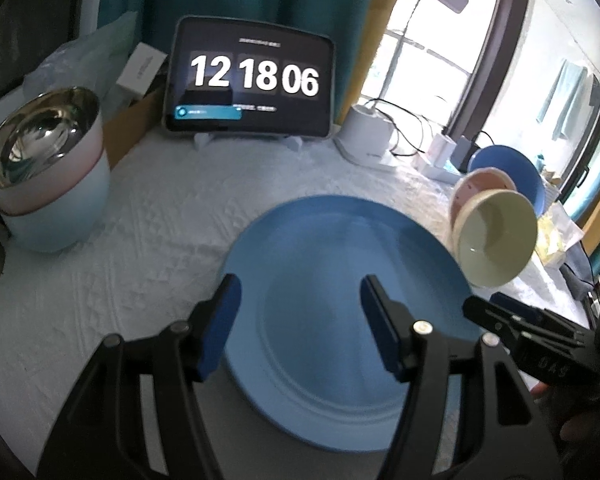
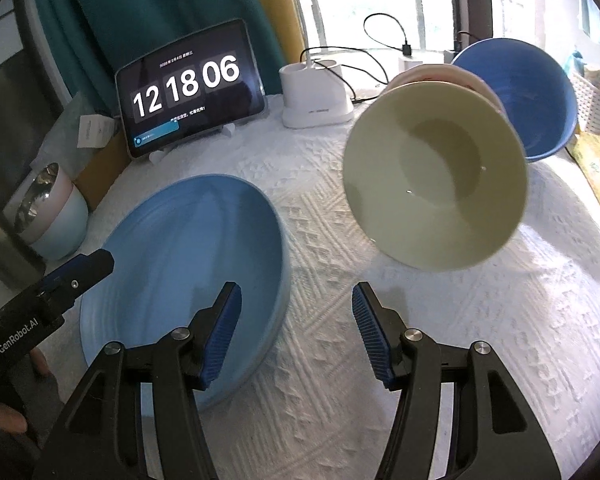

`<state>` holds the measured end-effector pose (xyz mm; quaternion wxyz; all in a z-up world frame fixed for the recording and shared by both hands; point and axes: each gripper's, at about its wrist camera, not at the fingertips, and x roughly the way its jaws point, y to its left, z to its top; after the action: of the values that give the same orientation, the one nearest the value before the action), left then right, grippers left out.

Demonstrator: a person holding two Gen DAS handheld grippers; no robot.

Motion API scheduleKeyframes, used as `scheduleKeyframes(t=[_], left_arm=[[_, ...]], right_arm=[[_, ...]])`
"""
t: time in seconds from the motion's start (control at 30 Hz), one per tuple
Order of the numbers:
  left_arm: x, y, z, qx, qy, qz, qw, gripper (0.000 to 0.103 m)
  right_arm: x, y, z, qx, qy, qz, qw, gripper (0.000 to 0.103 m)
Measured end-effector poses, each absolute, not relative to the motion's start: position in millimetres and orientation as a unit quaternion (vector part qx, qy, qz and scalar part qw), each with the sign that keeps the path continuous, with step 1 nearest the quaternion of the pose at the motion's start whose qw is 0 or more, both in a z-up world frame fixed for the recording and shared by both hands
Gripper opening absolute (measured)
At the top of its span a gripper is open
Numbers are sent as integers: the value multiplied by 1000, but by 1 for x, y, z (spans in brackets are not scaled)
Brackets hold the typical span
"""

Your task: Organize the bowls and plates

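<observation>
A large blue plate [image 1: 340,304] lies flat on the white cloth, and my left gripper [image 1: 300,284] hovers open above it with nothing between its pads. My right gripper [image 2: 296,290] is open and empty too, over the cloth just right of the plate [image 2: 188,256]. Ahead of it, a cream bowl [image 2: 436,184] is tilted with its mouth toward me; a pink bowl [image 2: 452,74] and a blue bowl [image 2: 528,96] stand behind it. Far left, a steel-lined bowl stack [image 1: 48,172], pink over pale blue, stands upright.
A tablet clock [image 1: 252,80] stands at the back of the table, with a white charger base [image 1: 368,136] and cables to its right. Boxes and a bag crowd the back left corner. A window lies beyond the right edge. White textured cloth [image 2: 420,340] covers the table.
</observation>
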<state>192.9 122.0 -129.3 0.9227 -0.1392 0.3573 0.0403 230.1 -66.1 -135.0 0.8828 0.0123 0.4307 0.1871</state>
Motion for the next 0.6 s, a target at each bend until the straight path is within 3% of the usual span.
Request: scheduleKeyframes(t=[0.6], left_arm=[[185,60,-109,-101,348,-6,932,64]], right_arm=[[210,-123,-121,41,407,160,898,61]])
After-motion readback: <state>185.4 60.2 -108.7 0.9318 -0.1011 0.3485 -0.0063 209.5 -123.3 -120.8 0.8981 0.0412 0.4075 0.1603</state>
